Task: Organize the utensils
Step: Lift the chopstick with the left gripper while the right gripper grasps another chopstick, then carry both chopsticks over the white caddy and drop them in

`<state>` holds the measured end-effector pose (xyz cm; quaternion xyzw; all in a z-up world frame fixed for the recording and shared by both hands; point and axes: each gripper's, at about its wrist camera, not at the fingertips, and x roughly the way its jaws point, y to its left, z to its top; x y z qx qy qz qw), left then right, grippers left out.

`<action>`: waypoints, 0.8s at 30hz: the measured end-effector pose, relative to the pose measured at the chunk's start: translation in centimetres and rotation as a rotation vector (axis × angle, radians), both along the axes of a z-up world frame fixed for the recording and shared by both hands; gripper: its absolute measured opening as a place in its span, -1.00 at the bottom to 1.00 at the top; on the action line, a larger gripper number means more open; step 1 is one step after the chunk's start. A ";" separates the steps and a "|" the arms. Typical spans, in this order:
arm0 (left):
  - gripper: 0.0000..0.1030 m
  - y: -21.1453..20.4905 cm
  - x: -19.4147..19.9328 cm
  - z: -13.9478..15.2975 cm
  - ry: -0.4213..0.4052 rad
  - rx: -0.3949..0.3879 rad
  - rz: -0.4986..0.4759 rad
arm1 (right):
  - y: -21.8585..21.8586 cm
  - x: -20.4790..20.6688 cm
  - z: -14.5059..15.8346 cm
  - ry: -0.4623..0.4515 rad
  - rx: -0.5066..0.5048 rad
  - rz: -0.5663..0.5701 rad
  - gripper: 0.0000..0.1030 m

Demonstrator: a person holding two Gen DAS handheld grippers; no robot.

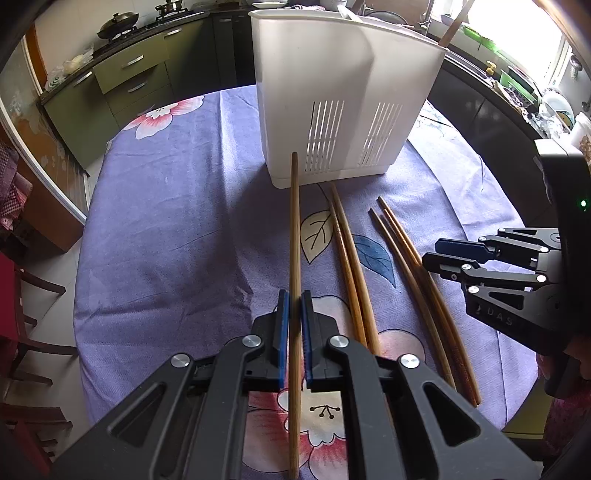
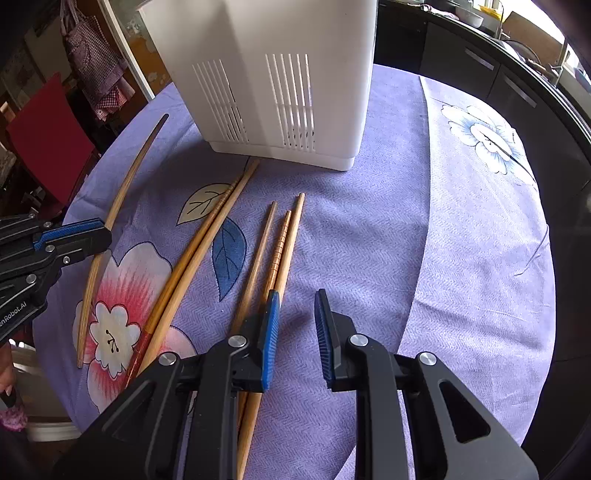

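Note:
My left gripper is shut on a long light wooden chopstick, whose far tip reaches the base of the white slotted utensil holder. The right wrist view shows that same gripper and chopstick at the left. A pair of chopsticks lies on the cloth, and three more lie beside them. My right gripper stands open just right of those three, with nothing between its fingers. Its left pad hangs over them.
The round table wears a purple flowered cloth. The holder stands at the far middle, with a wooden handle sticking out of it. Kitchen cabinets and a cluttered counter ring the table, and a red chair stands at its left.

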<state>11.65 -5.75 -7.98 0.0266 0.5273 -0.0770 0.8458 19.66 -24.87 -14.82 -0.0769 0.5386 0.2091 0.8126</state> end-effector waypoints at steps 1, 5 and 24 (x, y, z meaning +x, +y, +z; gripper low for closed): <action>-0.88 0.0 0.0 0.0 0.000 0.000 0.000 | 0.1 0.0 0.0 0.001 0.002 0.005 -0.61; -0.88 -0.1 0.0 0.0 -0.002 0.001 -0.001 | 0.8 -0.1 -0.3 0.015 -0.005 0.016 -0.63; -0.88 0.4 -0.2 1.3 -0.026 -0.012 -0.005 | 2.1 -1.0 2.6 -0.080 0.035 0.014 -0.87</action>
